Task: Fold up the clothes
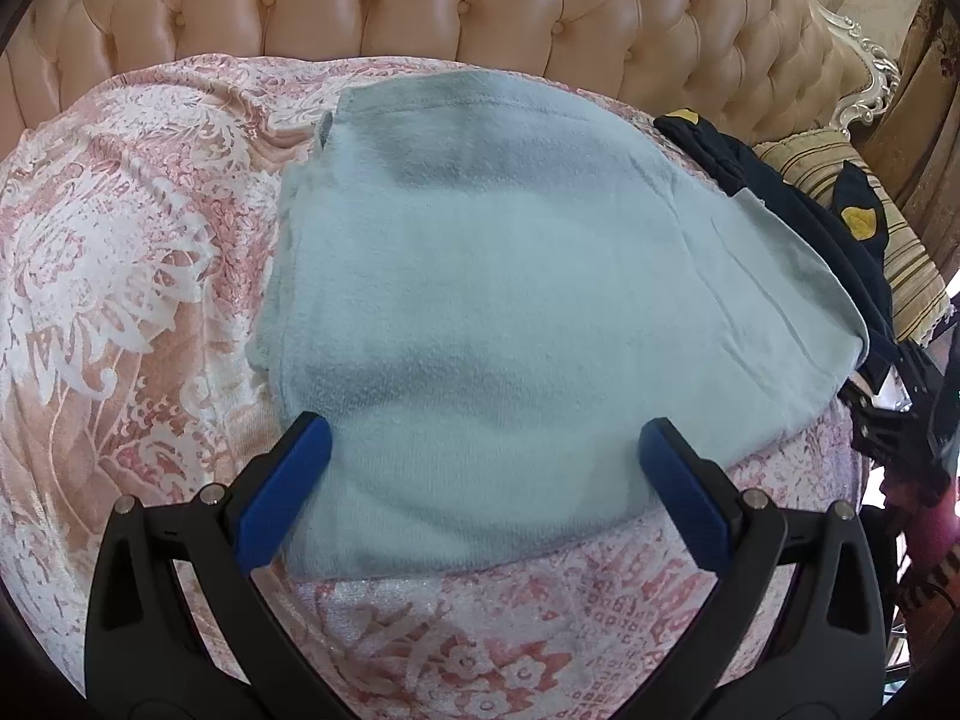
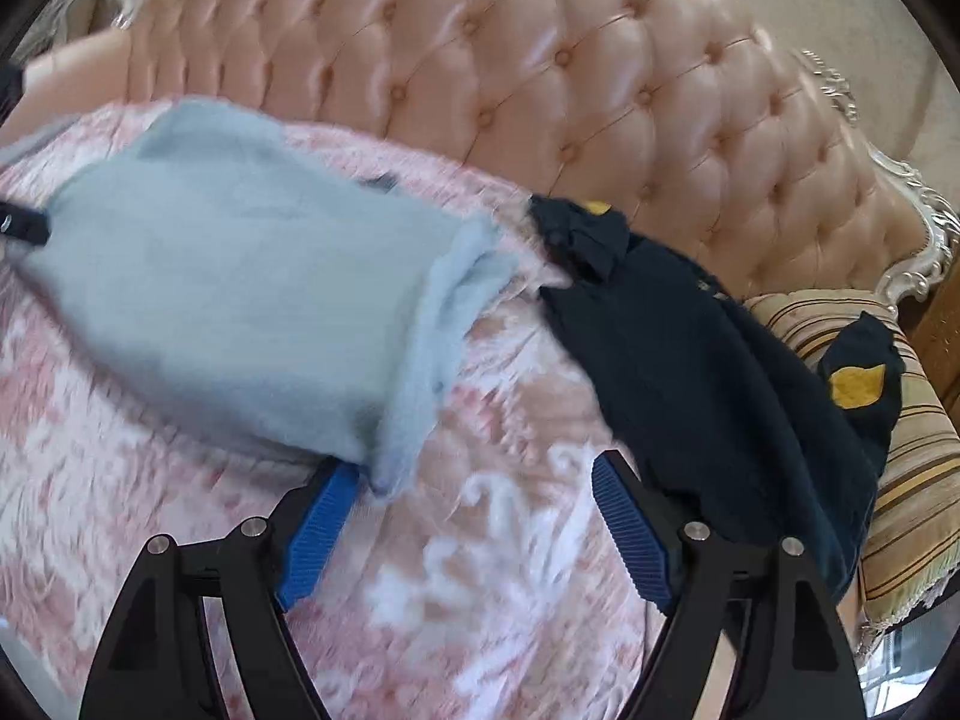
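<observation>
Sofa [image 1: 420,0] with tufted peach back is carrying everything, seat wearing a pink-and-white patterned cover [image 1: 120,300]. Folded light blue garment [image 1: 510,312] is lying flat on cover. Dark navy garment [image 2: 690,360] is lying beside it, spilling partly onto striped cushion [image 2: 918,480] at sofa's end.

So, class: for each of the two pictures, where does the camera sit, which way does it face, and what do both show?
Left wrist: on the left gripper, looking down over its open blue fingers at the light blue garment.
Right wrist: on the right gripper, open, facing the patterned cover between that garment and the dark navy garment.
Shared: both garments, the cover, the tufted sofa back.
</observation>
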### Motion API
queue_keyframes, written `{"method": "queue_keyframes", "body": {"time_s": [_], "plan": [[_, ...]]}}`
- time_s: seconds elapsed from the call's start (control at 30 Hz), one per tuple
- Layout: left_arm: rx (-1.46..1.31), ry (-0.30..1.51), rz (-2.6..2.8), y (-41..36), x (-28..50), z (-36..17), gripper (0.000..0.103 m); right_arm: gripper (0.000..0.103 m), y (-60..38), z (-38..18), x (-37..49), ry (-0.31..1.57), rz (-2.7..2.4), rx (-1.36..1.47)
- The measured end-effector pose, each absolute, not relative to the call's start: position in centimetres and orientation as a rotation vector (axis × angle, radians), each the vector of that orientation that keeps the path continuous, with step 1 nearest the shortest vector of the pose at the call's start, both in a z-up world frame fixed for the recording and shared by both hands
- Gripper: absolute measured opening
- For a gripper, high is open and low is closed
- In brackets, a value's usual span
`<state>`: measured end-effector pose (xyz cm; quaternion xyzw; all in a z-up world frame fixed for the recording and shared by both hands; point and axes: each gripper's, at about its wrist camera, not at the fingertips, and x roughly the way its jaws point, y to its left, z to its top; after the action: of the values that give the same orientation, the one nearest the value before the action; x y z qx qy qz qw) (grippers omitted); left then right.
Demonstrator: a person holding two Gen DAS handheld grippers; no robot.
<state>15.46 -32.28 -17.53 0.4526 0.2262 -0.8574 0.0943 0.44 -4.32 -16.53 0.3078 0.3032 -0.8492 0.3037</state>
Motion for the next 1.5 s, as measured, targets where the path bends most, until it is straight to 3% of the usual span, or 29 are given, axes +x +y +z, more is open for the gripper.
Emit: {"method": "queue_keyframes", "body": {"time_s": [0.27,0.43,0.63,0.93,1.07,1.17,1.3,1.5], "plan": [[1.342,0.669,-2.546,-32.3,15.5,-17.6,0.103,0.081,1.0,-14.5,-2.2,0.579,-2.488,0.916],[1.347,0.667,-2.543,-32.4,15.5,-17.6,0.103,0.083,1.0,-13.2,1.1,0.629,-2.358,0.813],[1.357,0.645,-2.540,-32.3,15.4,-17.6,0.103,0.083,-3.5,-16.0,2.7,0.861,-2.221,0.791],[1.346,0.654,-2.541,-32.4,15.5,-17.6,0.103,0.083,2.1,-12.6,-1.5,0.521,-2.558,0.819],[1.345,0.650,-2.542,-32.4,15.4,-17.7,0.103,0.084,2.7,-11.9,0.9,0.505,-2.443,0.785],[1.349,0.637,-2.536,-32.2,15.3,-17.7,0.103,0.084,0.3,-12.1,3.1,0.589,-2.334,0.712],[1.359,0.635,-2.535,-32.3,15.3,-17.7,0.103,0.083,-3.1,-15.8,1.8,0.849,-2.276,0.852],[1.351,0.617,-2.538,-32.1,15.4,-17.8,0.103,0.084,1.6,-13.9,-1.3,0.539,-2.425,0.921]]}}
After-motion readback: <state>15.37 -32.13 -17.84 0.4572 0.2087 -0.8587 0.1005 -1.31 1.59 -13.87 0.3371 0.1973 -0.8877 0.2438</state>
